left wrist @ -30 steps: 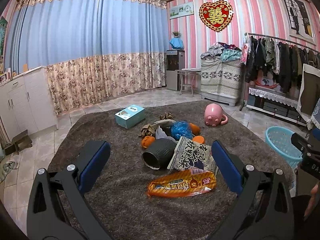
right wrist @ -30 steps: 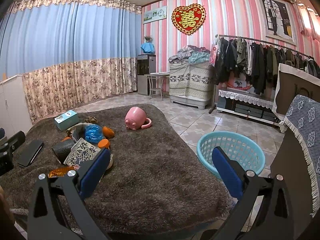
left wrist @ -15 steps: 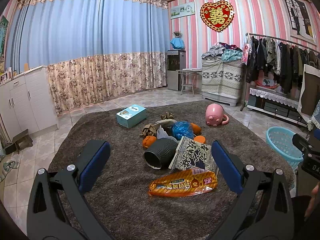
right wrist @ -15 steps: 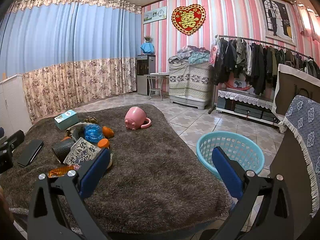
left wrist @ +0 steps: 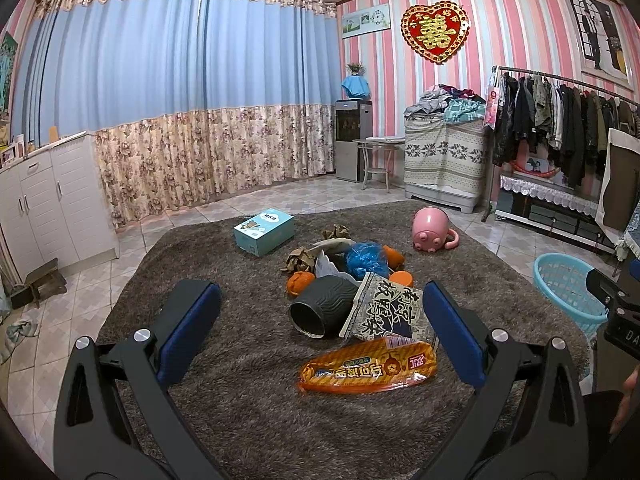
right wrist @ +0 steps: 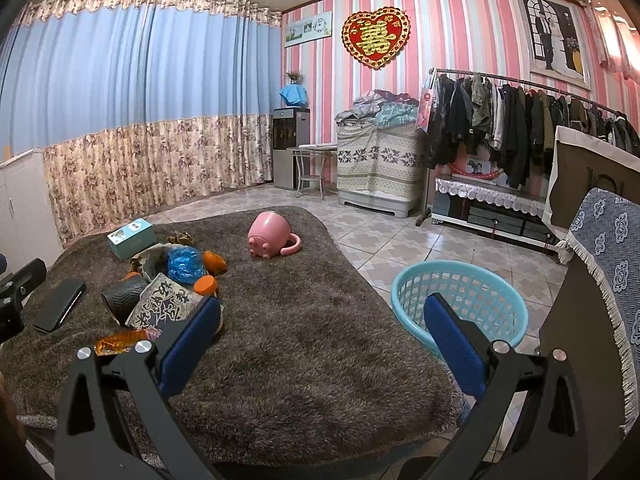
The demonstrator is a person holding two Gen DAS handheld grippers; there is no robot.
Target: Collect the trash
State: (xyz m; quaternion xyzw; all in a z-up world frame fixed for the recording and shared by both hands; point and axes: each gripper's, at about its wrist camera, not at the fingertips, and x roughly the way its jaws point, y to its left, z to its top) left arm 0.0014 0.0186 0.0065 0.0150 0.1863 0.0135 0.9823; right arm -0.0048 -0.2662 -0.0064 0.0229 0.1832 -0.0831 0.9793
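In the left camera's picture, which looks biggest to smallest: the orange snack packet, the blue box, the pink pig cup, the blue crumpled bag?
1. Orange snack packet, though it lies nearest the camera, which flatters it.
2. Blue box.
3 and 4. Pink pig cup and blue crumpled bag look alike; no ranking.

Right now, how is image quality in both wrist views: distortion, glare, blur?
Left wrist view: strong fisheye bending, dark corners, orange wrapper sharp with slight sheen. Right wrist view: same curvature, basket sharp, no blur; even indoor light.
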